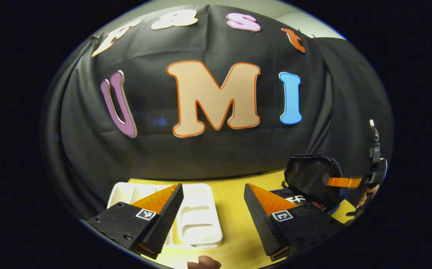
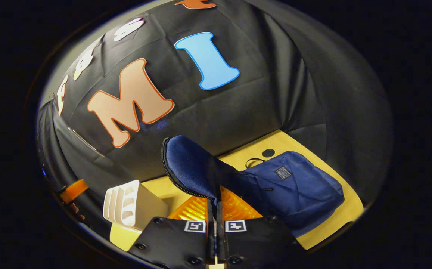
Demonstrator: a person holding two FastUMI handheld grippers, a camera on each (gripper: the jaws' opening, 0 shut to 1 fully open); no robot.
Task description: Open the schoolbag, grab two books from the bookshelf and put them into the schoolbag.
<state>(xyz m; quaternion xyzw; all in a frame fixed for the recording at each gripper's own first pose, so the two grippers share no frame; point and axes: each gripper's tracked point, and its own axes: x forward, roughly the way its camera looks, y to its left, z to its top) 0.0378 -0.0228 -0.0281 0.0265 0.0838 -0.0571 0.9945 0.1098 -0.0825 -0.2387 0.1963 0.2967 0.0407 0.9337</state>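
Left gripper view: we sit low over the desk (image 1: 234, 194), facing the back wall. Right gripper view: we're tilted, close on the schoolbag (image 2: 290, 186). Both share the white bookshelf (image 1: 201, 220), bag and wall.

The schoolbag (image 2: 294, 186) is matt blue woven cloth with a toothed zip edge. The bookshelf (image 2: 131, 205) is smooth white plastic. The bench (image 1: 234, 224) looks smooth, matt yellow.

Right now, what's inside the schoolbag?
The right gripper jaws pinch the schoolbag's flap and hold it up. In the left gripper view the opening shows a dark lining and something with a white mark; I can't tell what. The rest is hidden by the flap.
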